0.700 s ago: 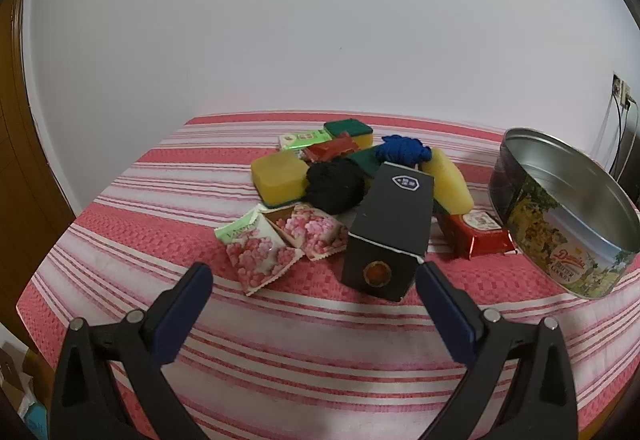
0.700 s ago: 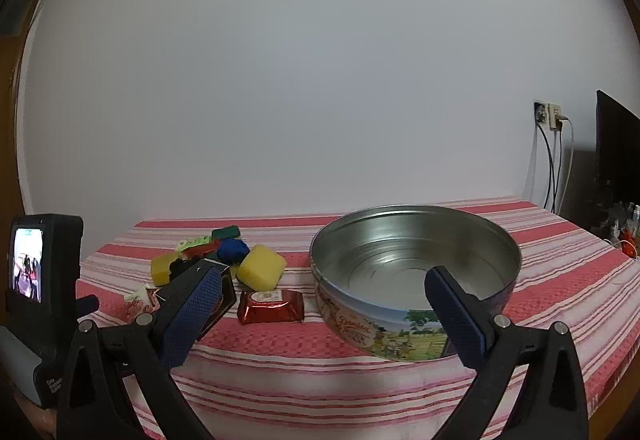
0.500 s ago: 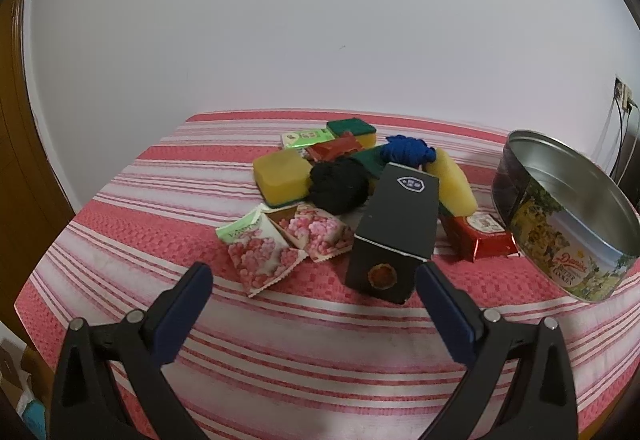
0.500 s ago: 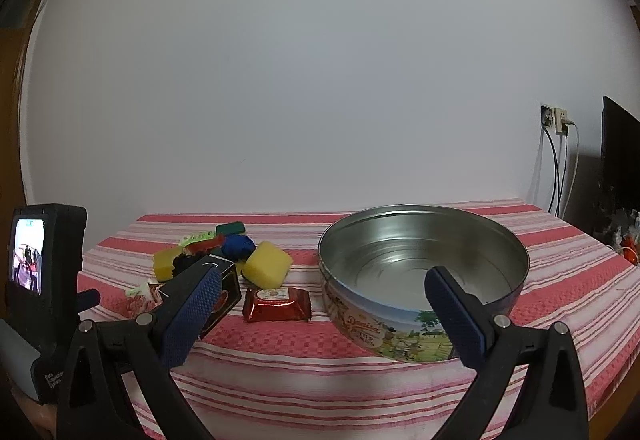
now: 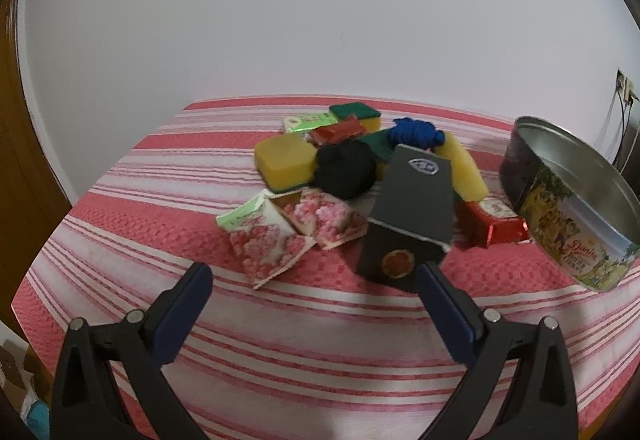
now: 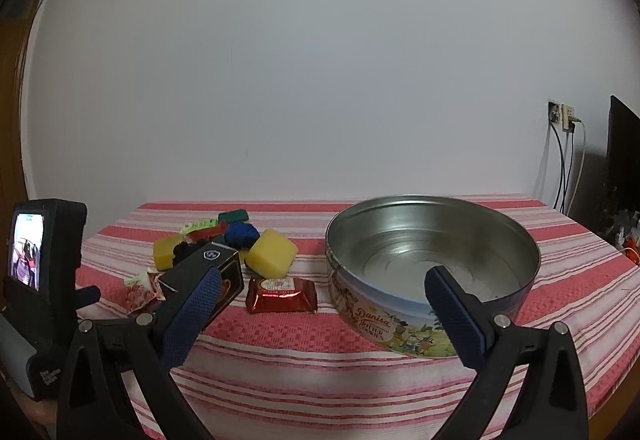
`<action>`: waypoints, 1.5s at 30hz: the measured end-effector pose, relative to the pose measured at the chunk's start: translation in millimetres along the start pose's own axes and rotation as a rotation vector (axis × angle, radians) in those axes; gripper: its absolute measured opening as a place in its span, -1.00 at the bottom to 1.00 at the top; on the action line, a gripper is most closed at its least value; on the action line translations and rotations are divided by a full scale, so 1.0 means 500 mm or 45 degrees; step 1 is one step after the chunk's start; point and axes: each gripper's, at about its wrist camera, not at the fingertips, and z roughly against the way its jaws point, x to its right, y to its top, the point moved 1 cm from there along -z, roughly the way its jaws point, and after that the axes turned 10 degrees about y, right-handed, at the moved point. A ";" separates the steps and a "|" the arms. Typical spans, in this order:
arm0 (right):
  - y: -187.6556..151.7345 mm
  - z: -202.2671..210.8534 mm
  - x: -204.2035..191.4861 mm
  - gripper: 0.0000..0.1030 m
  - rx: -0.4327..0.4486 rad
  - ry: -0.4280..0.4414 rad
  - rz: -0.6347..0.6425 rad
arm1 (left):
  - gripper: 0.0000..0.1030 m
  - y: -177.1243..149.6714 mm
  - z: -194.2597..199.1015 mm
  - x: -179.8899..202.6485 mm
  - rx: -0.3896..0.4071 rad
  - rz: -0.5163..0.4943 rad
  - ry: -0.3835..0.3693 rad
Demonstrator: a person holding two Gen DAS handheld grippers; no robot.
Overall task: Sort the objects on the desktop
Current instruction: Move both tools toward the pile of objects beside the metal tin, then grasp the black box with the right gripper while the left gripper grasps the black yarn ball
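A heap of small objects lies mid-table: a black box (image 5: 412,208), two pink floral packets (image 5: 276,244), a black yarn ball (image 5: 346,170), a blue yarn ball (image 5: 416,130), yellow sponges (image 5: 284,160), and a red foil snack (image 5: 494,226). A round cookie tin (image 5: 576,200) stands to their right, bare inside (image 6: 432,244). My left gripper (image 5: 314,282) hovers open just short of the packets and box. My right gripper (image 6: 324,292) is open above the cloth, in front of the tin (image 6: 400,316) and the red snack (image 6: 280,294). Nothing is held.
A red and white striped cloth (image 5: 320,340) covers the table against a white wall. The left gripper's body with a small screen (image 6: 44,272) shows at the right wrist view's left edge. A wall socket with cables (image 6: 564,144) and a dark screen (image 6: 620,160) are at the right.
Both grippers have moved a little closer to the table's objects; the heap and the tin look larger. Nothing on the table has shifted.
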 end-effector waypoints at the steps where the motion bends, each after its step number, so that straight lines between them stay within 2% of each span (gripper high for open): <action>1: -0.001 -0.004 0.000 1.00 -0.008 0.005 0.000 | 0.99 0.000 -0.003 -0.006 -0.006 0.001 0.006; 6: -0.006 -0.031 -0.009 0.99 -0.078 0.056 -0.008 | 0.99 -0.003 -0.011 -0.033 -0.021 -0.009 0.024; 12: 0.005 -0.078 -0.059 0.99 -0.153 0.270 -0.090 | 0.99 0.005 -0.014 -0.103 -0.008 0.037 0.077; 15: 0.012 -0.116 -0.107 0.99 -0.190 0.321 -0.065 | 0.99 0.009 -0.023 -0.152 -0.012 0.094 0.132; 18: 0.013 -0.158 -0.141 0.99 -0.256 0.317 -0.055 | 0.99 0.009 -0.036 -0.188 -0.032 0.125 0.181; 21: 0.009 -0.208 -0.156 0.99 -0.354 0.335 -0.139 | 0.99 0.006 -0.043 -0.214 -0.042 0.160 0.212; 27: -0.016 -0.315 -0.167 0.98 -0.540 0.240 -0.230 | 0.99 0.003 -0.059 -0.224 -0.074 0.180 0.192; 28: -0.020 -0.325 -0.167 0.97 -0.559 0.233 -0.248 | 0.99 0.002 -0.060 -0.223 -0.081 0.200 0.215; 29: -0.024 -0.332 -0.166 0.87 -0.572 0.224 -0.264 | 0.99 0.002 -0.062 -0.219 -0.085 0.195 0.209; 30: -0.026 -0.337 -0.165 0.61 -0.581 0.216 -0.266 | 0.99 0.001 -0.064 -0.217 -0.089 0.191 0.200; 32: -0.038 -0.345 -0.162 0.32 -0.619 0.229 -0.265 | 0.99 0.001 -0.067 -0.212 -0.096 0.183 0.187; 33: -0.043 -0.346 -0.159 0.10 -0.629 0.232 -0.269 | 0.99 0.003 -0.066 -0.211 -0.096 0.180 0.182; 34: -0.049 -0.346 -0.154 -0.01 -0.640 0.229 -0.275 | 0.99 0.005 -0.066 -0.209 -0.094 0.179 0.180; 37: -0.051 -0.338 -0.140 -0.01 -0.638 0.279 -0.309 | 0.99 0.011 -0.061 -0.199 -0.077 0.177 0.160; 38: -0.052 -0.323 -0.133 -0.01 -0.624 0.331 -0.331 | 0.99 0.013 -0.059 -0.194 -0.072 0.170 0.144; 41: -0.047 -0.277 -0.129 -0.01 -0.581 0.417 -0.292 | 0.99 0.020 -0.050 -0.176 -0.048 0.145 0.089; 43: -0.043 -0.231 -0.116 -0.01 -0.536 0.477 -0.264 | 0.99 0.027 -0.043 -0.163 -0.024 0.124 0.063; 45: -0.042 -0.173 -0.101 -0.01 -0.445 0.467 -0.198 | 0.99 0.035 -0.035 -0.147 -0.002 0.102 0.036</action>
